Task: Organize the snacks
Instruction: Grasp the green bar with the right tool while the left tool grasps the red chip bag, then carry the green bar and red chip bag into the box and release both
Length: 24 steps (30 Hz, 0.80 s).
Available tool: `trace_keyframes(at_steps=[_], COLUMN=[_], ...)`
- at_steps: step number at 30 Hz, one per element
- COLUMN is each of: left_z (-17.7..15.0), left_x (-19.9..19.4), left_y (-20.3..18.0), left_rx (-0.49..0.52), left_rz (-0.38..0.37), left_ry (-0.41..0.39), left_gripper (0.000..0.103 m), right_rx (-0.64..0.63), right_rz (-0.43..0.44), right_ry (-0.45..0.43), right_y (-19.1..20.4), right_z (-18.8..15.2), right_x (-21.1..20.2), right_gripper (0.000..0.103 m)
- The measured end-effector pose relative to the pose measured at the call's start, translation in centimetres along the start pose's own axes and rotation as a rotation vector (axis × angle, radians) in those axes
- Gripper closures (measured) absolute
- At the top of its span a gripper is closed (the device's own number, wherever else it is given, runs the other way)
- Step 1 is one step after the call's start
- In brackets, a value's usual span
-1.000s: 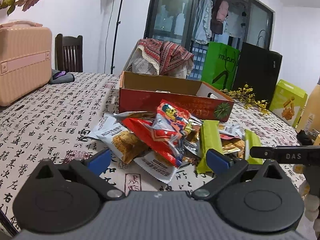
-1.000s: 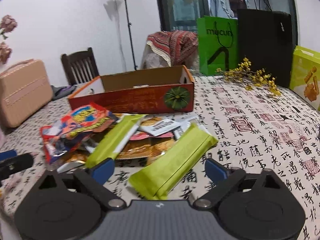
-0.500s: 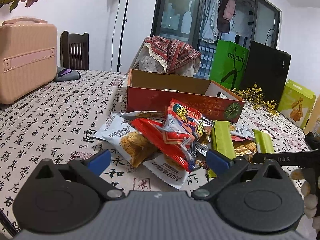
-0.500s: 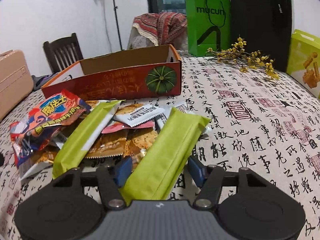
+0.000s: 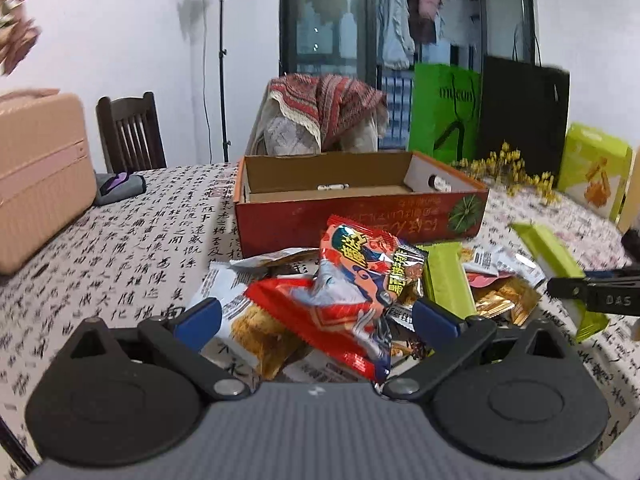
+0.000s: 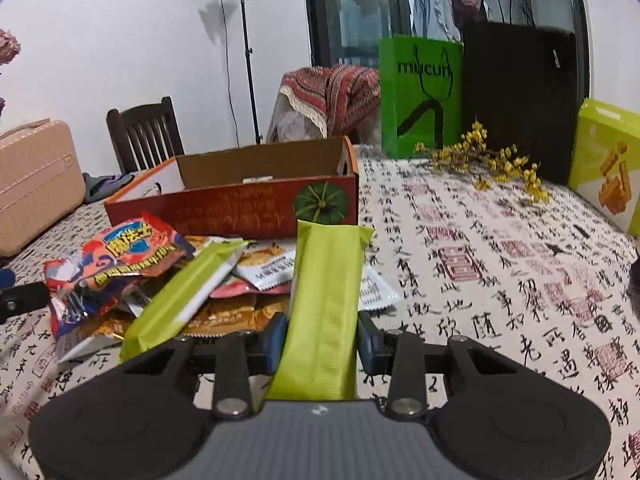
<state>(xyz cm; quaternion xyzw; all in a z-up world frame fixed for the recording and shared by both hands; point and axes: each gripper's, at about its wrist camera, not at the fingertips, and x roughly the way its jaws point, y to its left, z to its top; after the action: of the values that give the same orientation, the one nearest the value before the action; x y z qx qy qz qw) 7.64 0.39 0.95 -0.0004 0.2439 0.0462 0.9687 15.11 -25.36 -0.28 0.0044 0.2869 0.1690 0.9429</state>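
On the calligraphy-print tablecloth (image 6: 500, 280), right hand-held gripper (image 6: 322, 338) closing on a plain lime-green snack bar (image 6: 326, 292); left hand-held gripper (image 5: 316, 318) apart.

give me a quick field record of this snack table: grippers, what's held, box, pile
right gripper: jaws closing, pads against a green snack bar
left gripper: open, over the red snack packet, not gripping
cardboard box: open, behind the pile, almost empty
snack pile: loose on the tablecloth, a second green bar among it
table's far side: green bag, yellow flowers
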Motion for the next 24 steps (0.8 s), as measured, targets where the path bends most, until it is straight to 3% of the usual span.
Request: trace_keyframes(at_steps=[13,16,20,24], left_z=[1.4,1.1,0.8,1.0], left_x=[5.6,6.4,6.6,5.7], left_y=[-4.0,-4.4,-4.5,-3.9], left_rx=[0.231,0.256,0.267,0.243], left_rz=[0.025,0.024,0.009,-0.014], left_ry=[0.053,0.081,0.087,0.057], left_gripper=[0.000,0.014,0.047,0.049], right_rx=[-0.013,-0.006,-0.003,-0.004], right_rz=[0.023,0.030,0.041,0.046], right_ry=[-0.016,-0.013,-0.011,-0.020], right_y=[0.5,0.5,0.4,0.5], right_z=[0.5,0.5,0.4,0.3], right_x=[0.6,0.9,1.0,0.8], right_gripper=[0.067,0.067,0.067,0.067])
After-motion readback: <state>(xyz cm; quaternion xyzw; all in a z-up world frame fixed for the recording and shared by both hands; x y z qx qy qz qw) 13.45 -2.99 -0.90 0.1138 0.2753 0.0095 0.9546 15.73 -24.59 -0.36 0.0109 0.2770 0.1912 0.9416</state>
